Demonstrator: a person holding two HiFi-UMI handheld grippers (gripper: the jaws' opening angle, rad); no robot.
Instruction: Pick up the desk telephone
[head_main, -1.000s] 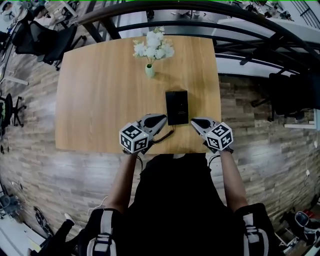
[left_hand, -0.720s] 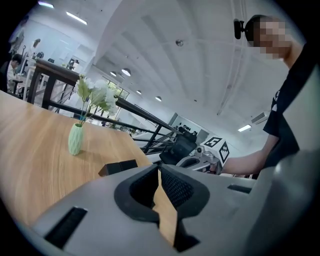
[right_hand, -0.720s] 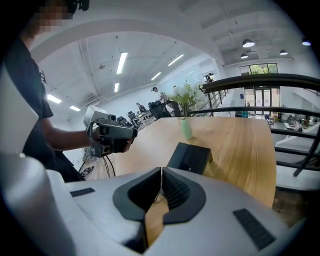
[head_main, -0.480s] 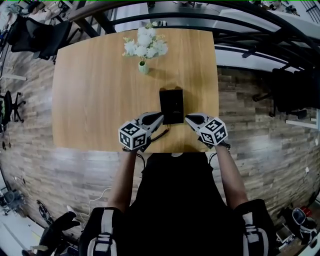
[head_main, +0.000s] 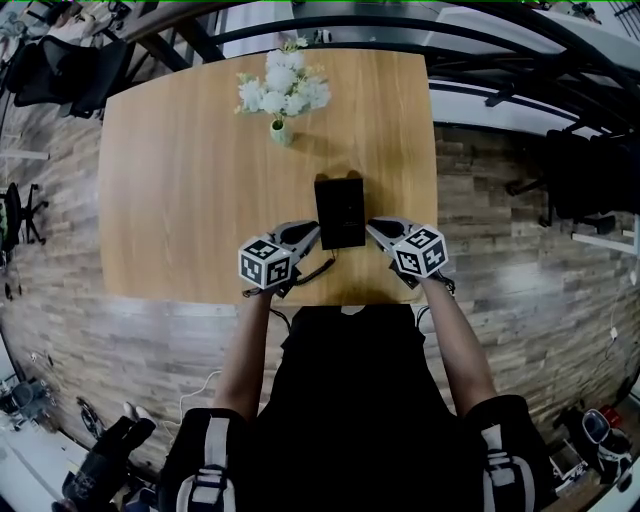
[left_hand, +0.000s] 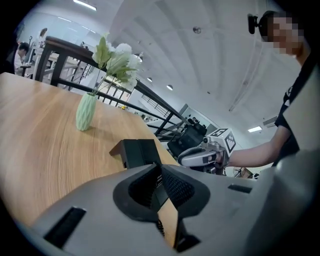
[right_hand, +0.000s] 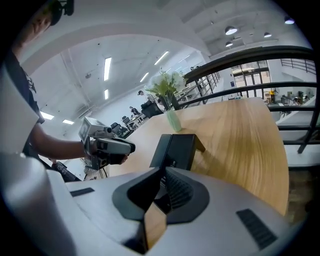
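The black desk telephone (head_main: 340, 210) lies on the wooden table (head_main: 190, 200) near its front edge, with a black cord (head_main: 320, 268) trailing off its near end. My left gripper (head_main: 310, 231) sits just left of the phone's near corner, shut and empty. My right gripper (head_main: 373, 226) sits just right of that end, also shut and empty. In the left gripper view the phone (left_hand: 137, 151) stands just past the closed jaws, with the right gripper (left_hand: 202, 156) beyond it. In the right gripper view the phone (right_hand: 177, 149) lies straight ahead and the left gripper (right_hand: 107, 146) at left.
A small green vase (head_main: 281, 131) of white flowers (head_main: 280, 88) stands on the table behind the phone. Black railings (head_main: 500, 70) run past the table's far and right sides. Office chairs (head_main: 60, 65) stand at the far left on the wood floor.
Both grippers have sunk toward the table and come in closer beside the phone's near end. Their jaws stay shut. The phone has not moved on the table.
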